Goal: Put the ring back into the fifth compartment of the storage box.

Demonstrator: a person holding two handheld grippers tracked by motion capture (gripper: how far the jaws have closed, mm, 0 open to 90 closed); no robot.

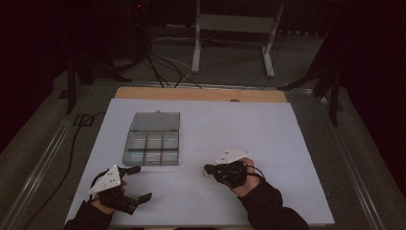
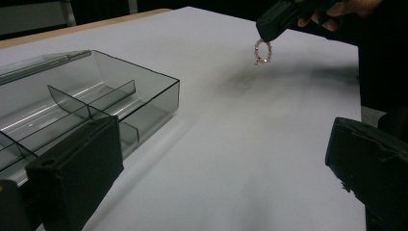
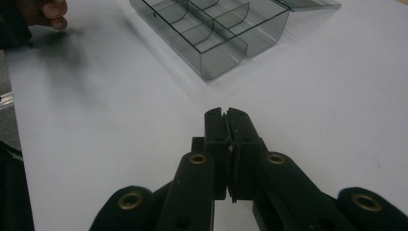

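Note:
A clear grey compartment box (image 1: pixel 153 143) lies on the white sheet with its lid (image 1: pixel 155 121) folded back flat. My left gripper (image 1: pixel 143 182) rests near the front left corner, its jaws spread wide and empty; in the left gripper view (image 2: pixel 221 159) the box (image 2: pixel 96 101) is just left of them. To the right of the box my right gripper (image 1: pixel 207 169) is held above the sheet, shut on a small pink bead ring (image 2: pixel 262 52) that dangles below its tip (image 2: pixel 269 26). In the right gripper view the jaws (image 3: pixel 226 113) are pressed together and the ring is hidden beneath them.
The white sheet (image 1: pixel 268 143) covers a wooden table whose far edge (image 1: pixel 201 93) shows. The box's dividers (image 3: pixel 211 29) form several empty cells. Cables and a metal stand's legs (image 1: pixel 230 43) lie on the floor beyond the table.

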